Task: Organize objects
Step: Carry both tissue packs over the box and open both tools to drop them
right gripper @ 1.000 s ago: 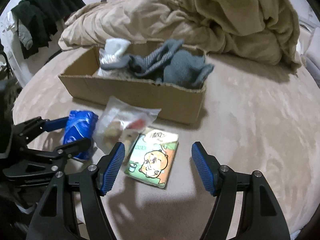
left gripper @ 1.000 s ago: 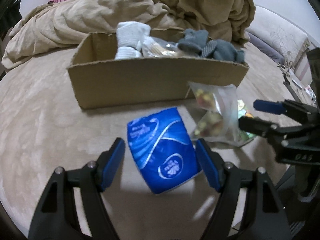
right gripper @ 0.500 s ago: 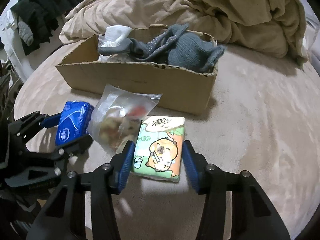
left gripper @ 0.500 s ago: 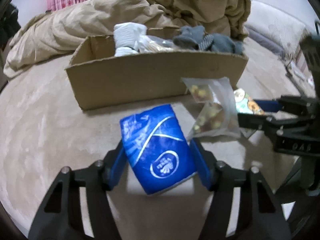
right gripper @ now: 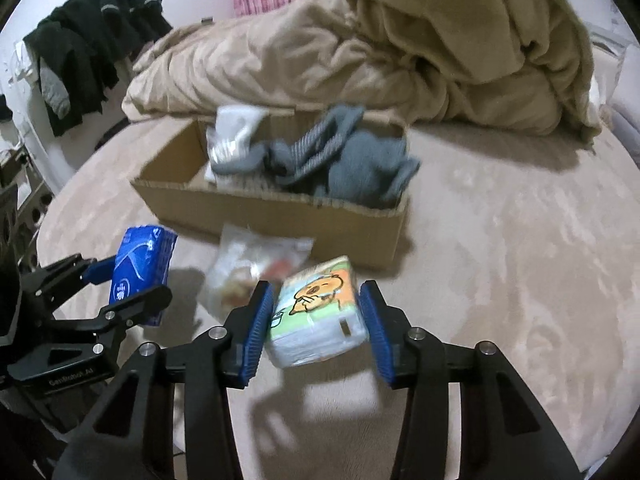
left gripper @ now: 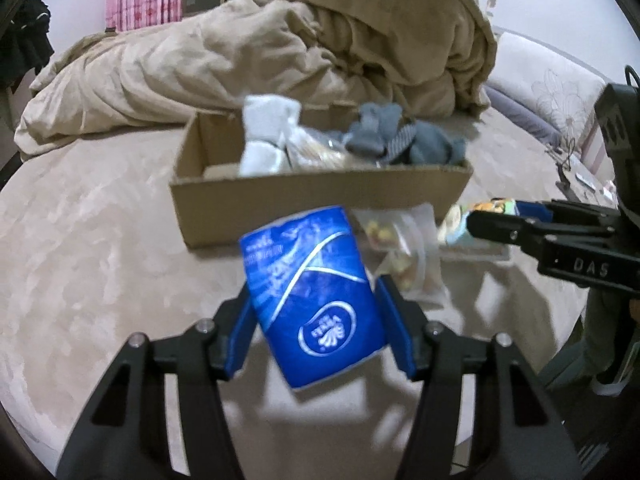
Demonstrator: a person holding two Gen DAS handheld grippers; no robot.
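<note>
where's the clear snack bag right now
The clear snack bag lies on the bed before the cardboard box, between the blue tissue pack and the cartoon tissue pack.

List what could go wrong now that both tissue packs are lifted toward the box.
1. The blue tissue pack sits tilted in the left hand-held gripper; soft wrapping may slip out.
2. The cartoon tissue pack in the right hand-held gripper also looks skewed and could drop.
3. The cardboard box is already crowded with grey socks; only its left end looks free, so both packs may collide there.
</note>
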